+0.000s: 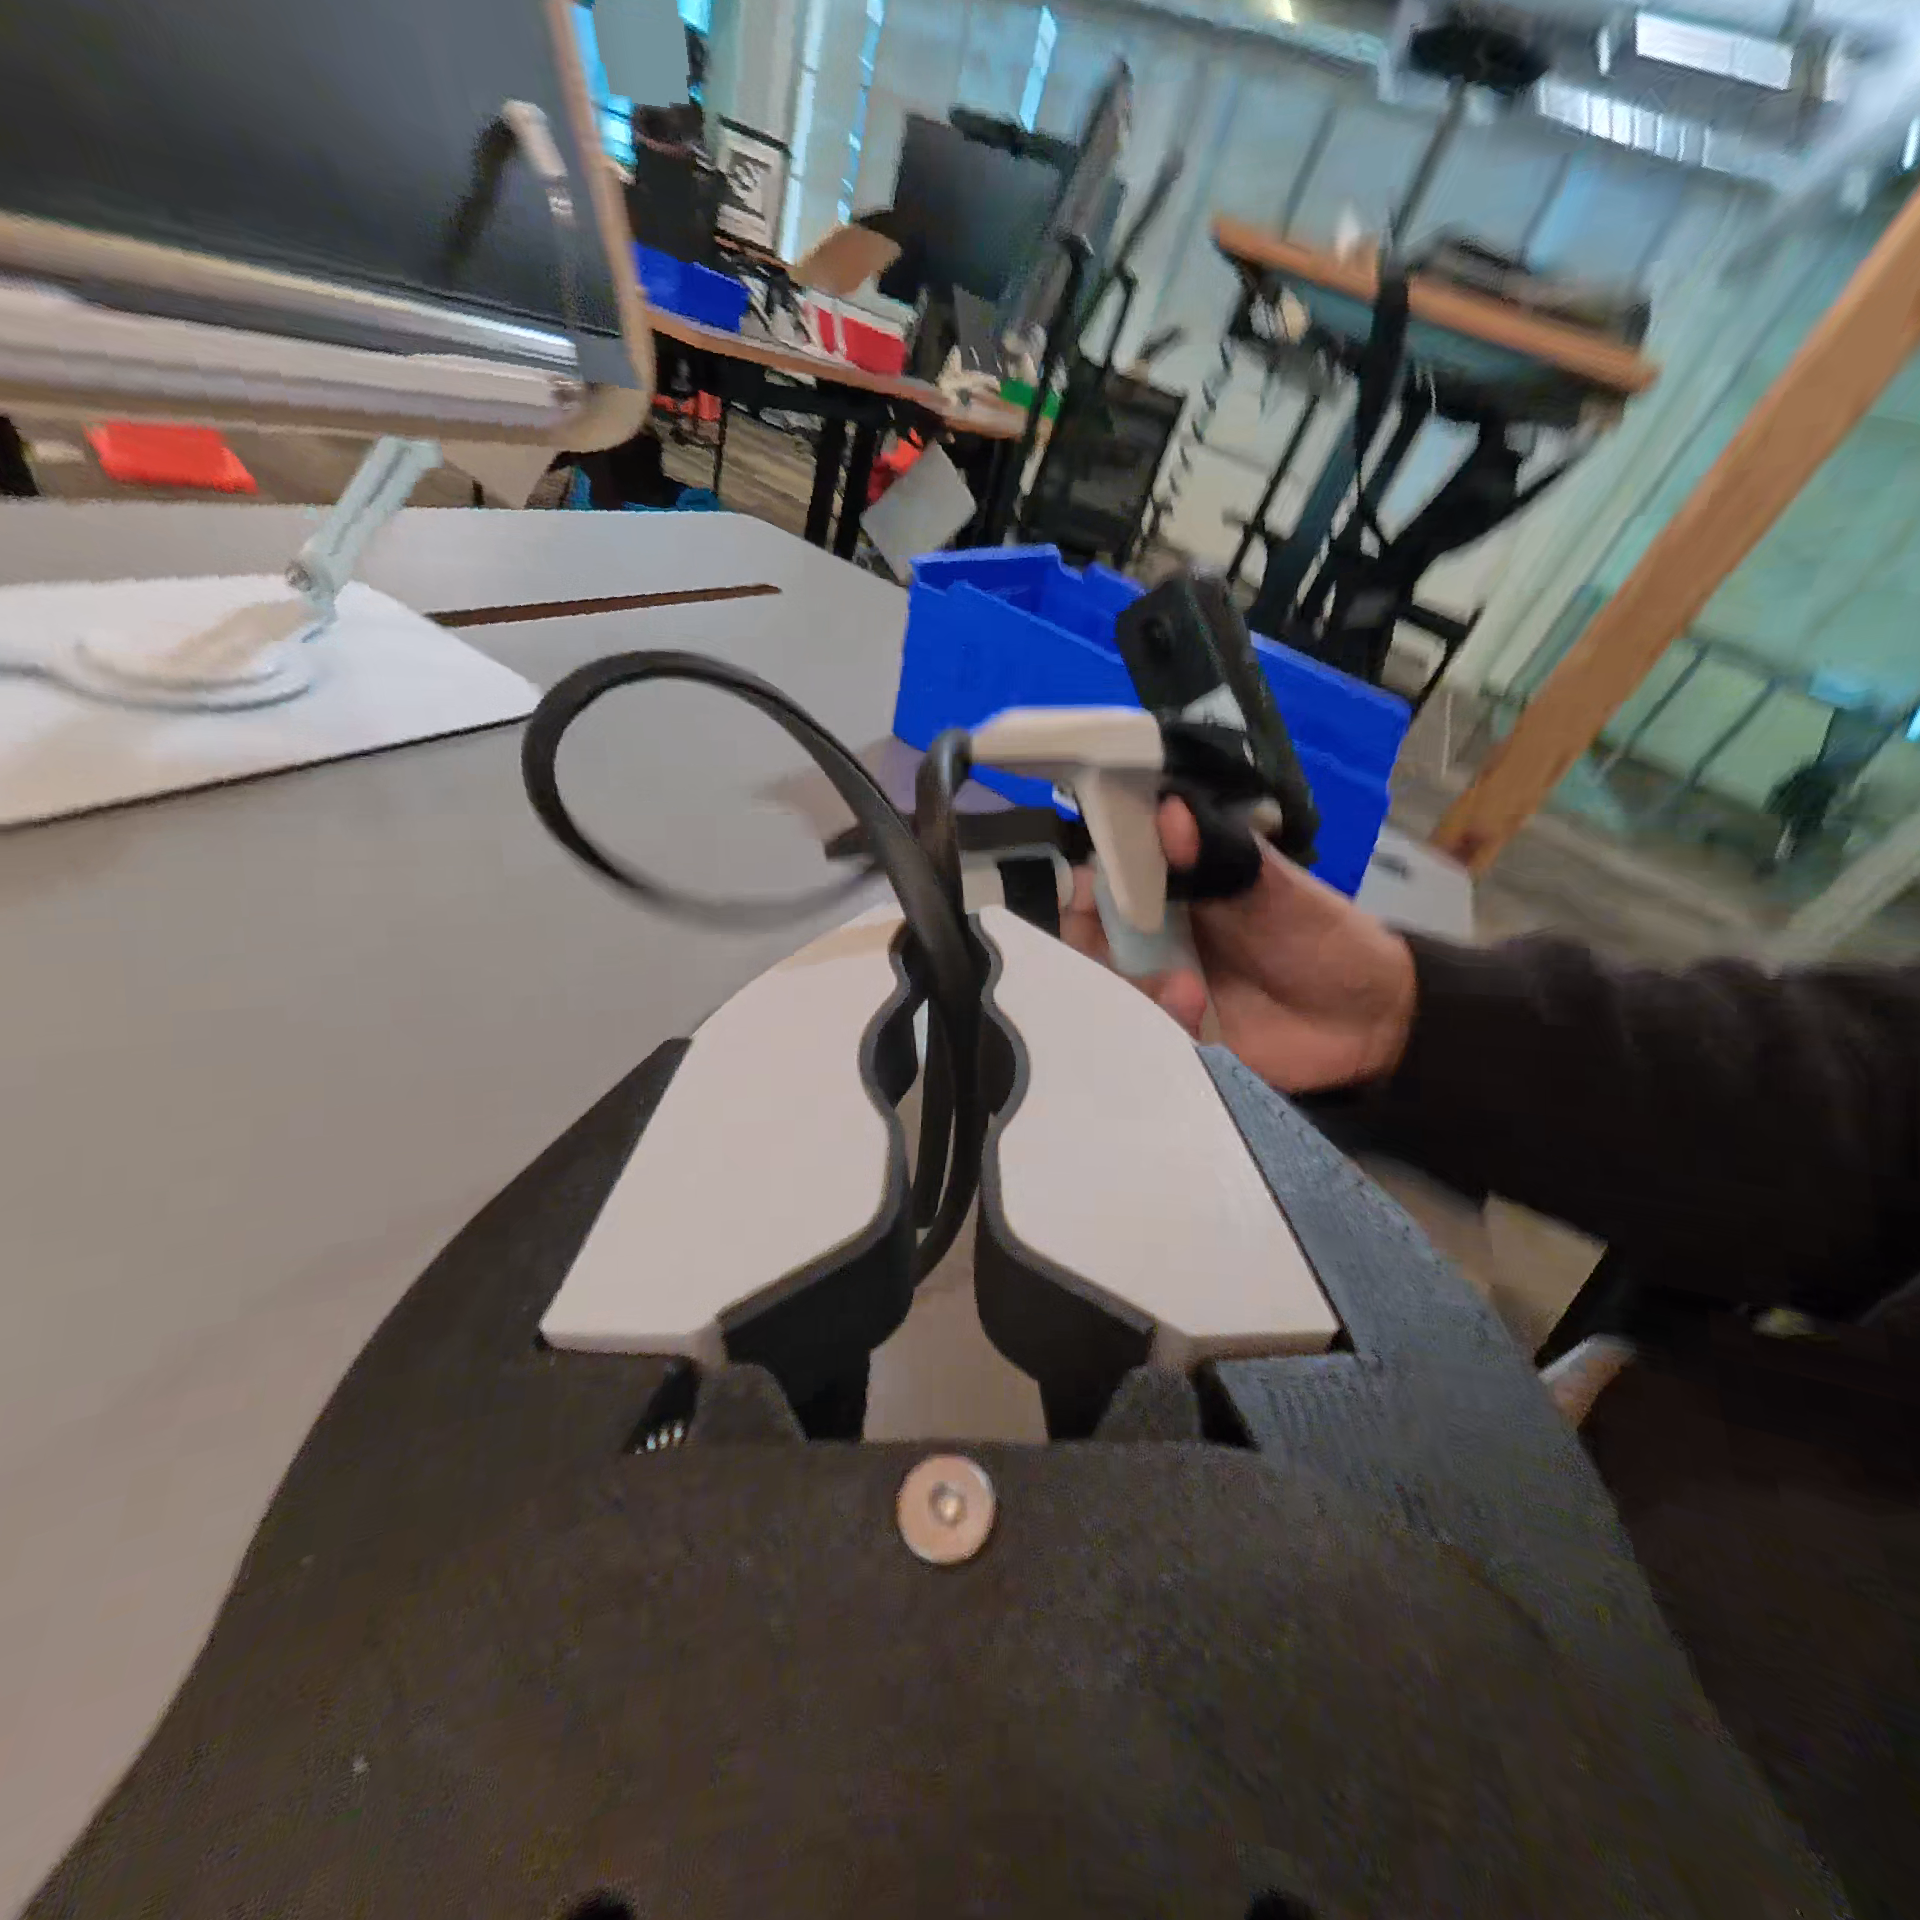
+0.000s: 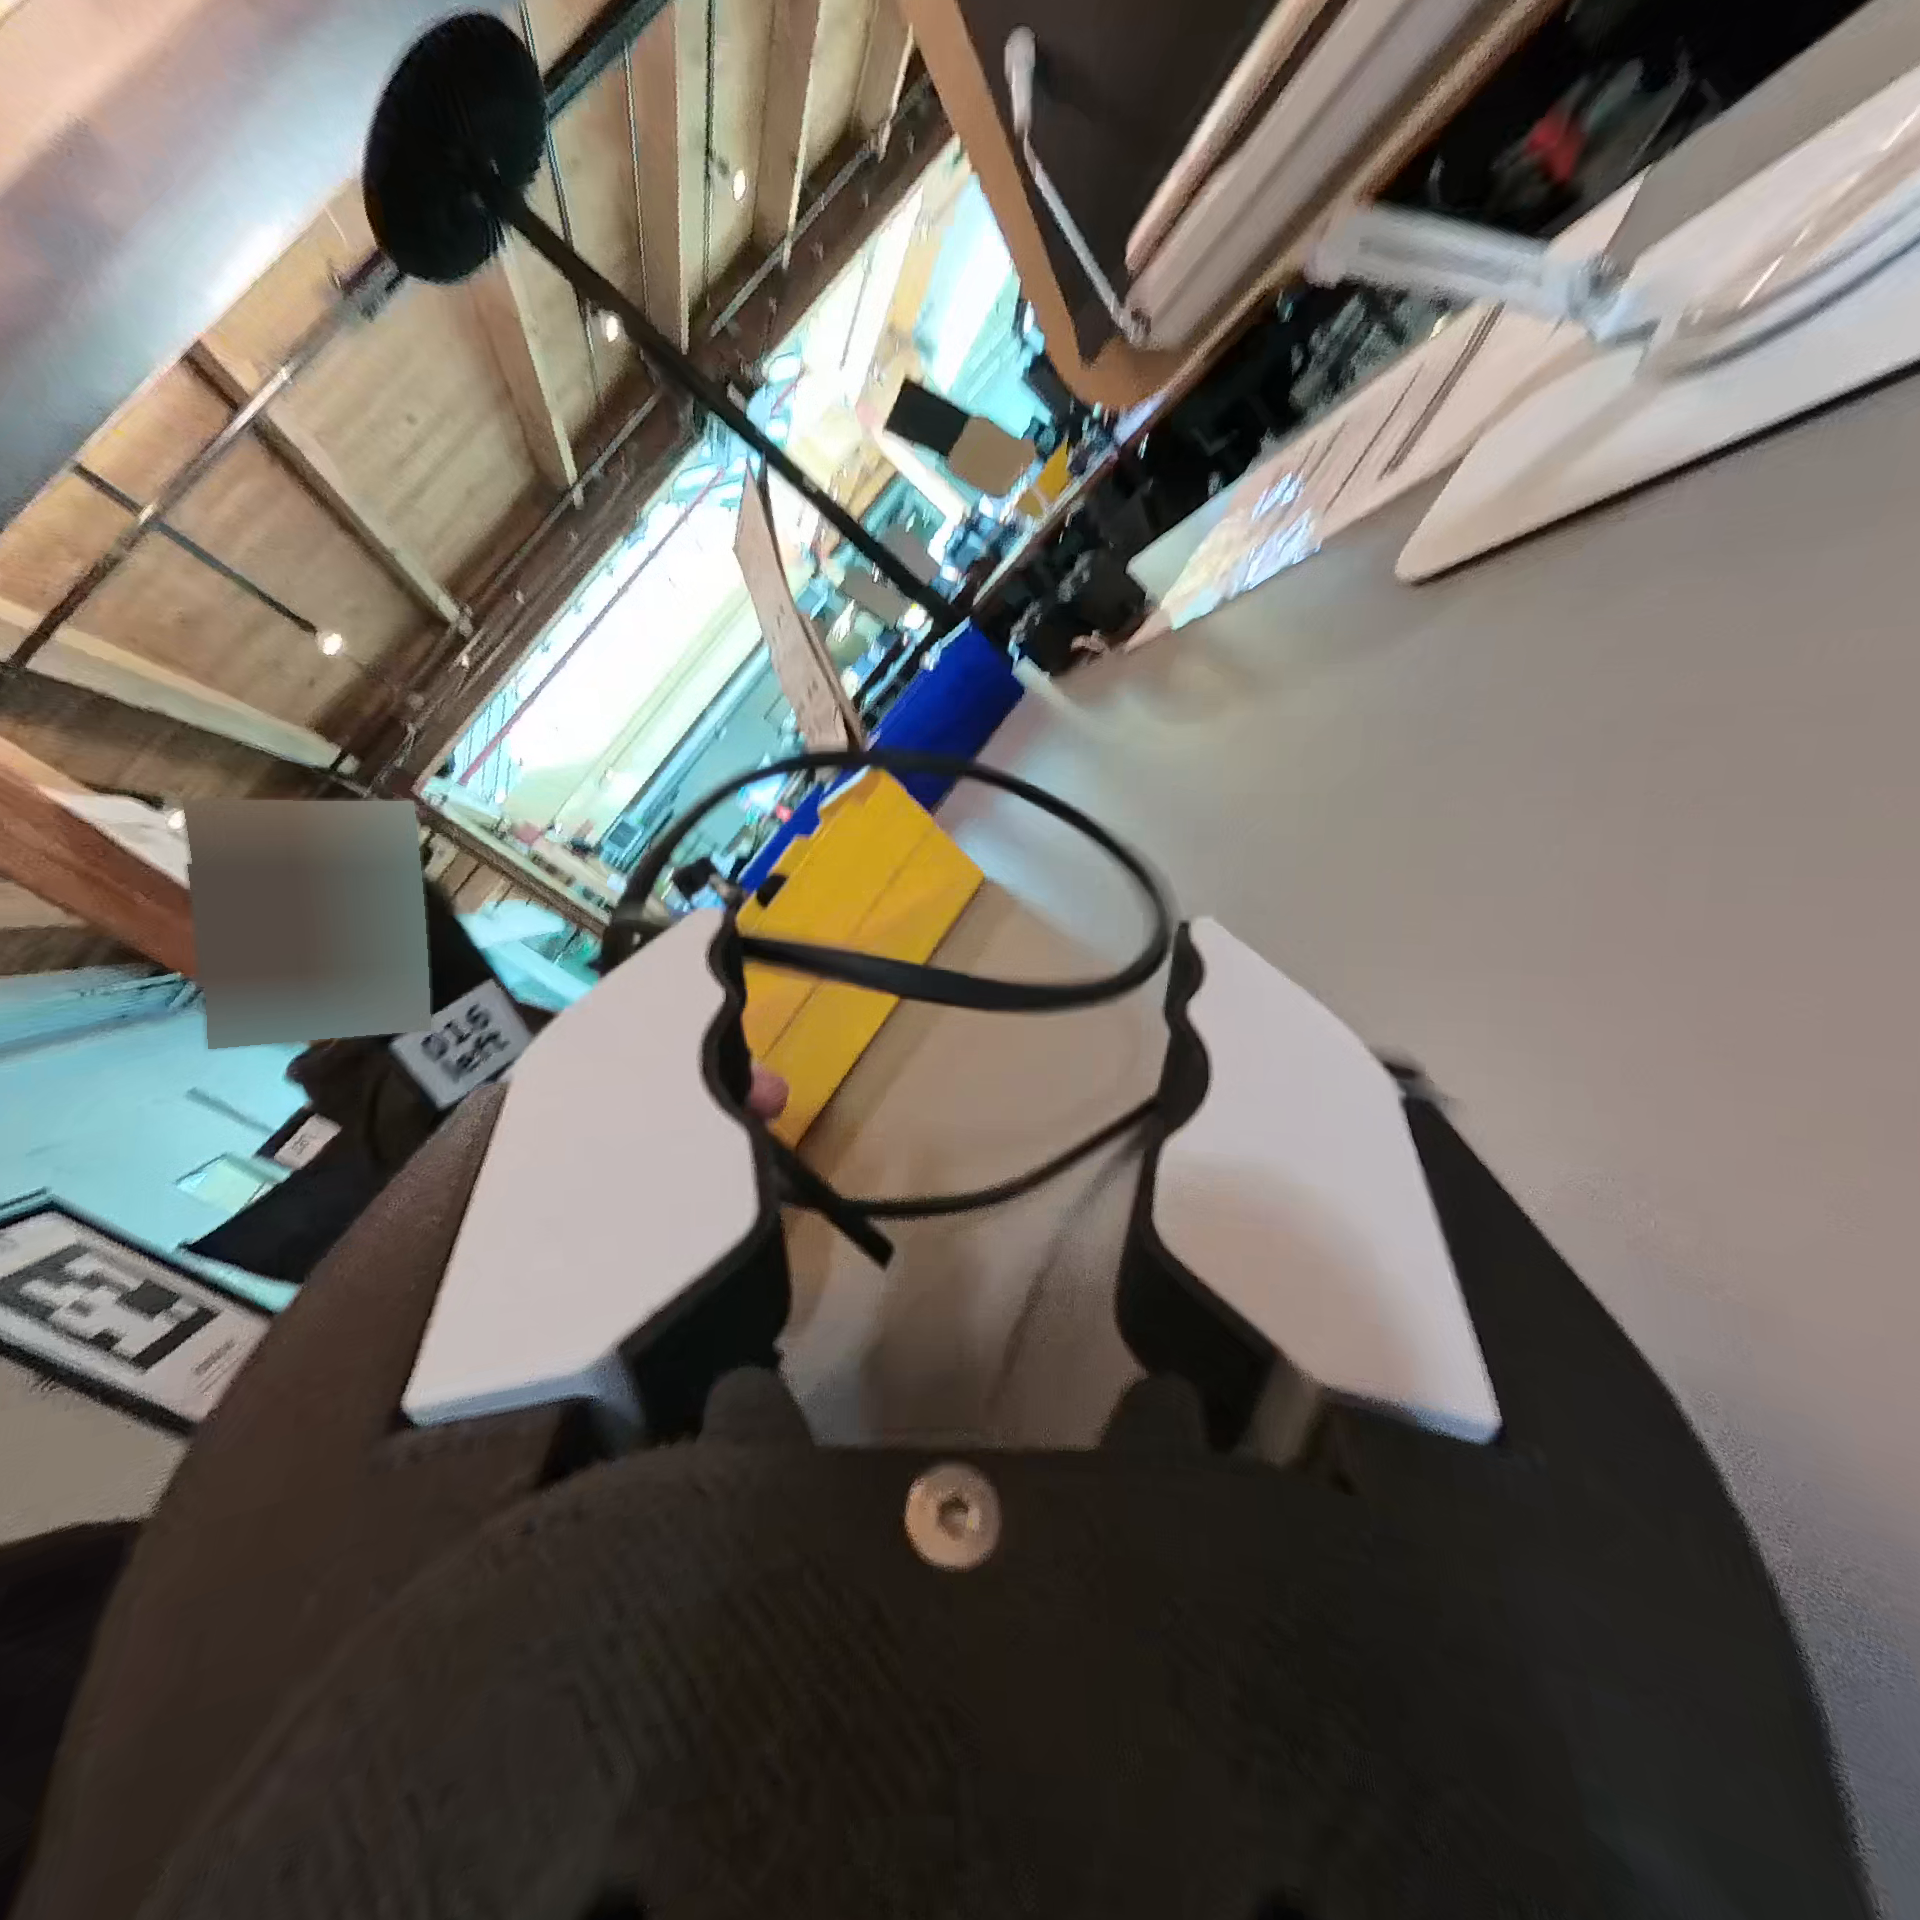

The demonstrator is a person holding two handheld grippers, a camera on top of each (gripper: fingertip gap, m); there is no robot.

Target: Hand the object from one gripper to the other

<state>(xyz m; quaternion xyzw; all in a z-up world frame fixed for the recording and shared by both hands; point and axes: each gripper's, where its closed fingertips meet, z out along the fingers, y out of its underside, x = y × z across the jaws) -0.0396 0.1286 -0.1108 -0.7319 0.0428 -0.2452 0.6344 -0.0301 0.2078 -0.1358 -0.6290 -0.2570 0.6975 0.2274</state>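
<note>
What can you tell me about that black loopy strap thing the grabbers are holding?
The black strap is a thin, flat, bendy band that looks like a plastic zip tie, curled into an open loop. The left gripper is shut on it, pinching it between its white fingers, so the loop sticks out ahead, above the grey table. In the right wrist view the loop sits between the right gripper's open fingers, and a loose tail end pokes down. The strap looks whole and touches nothing else that I can see.

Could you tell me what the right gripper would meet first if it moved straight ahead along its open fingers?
Most likely the black zip tie looped between the right gripper fingers, then the yellow bin behind; depth is unclear.
</note>
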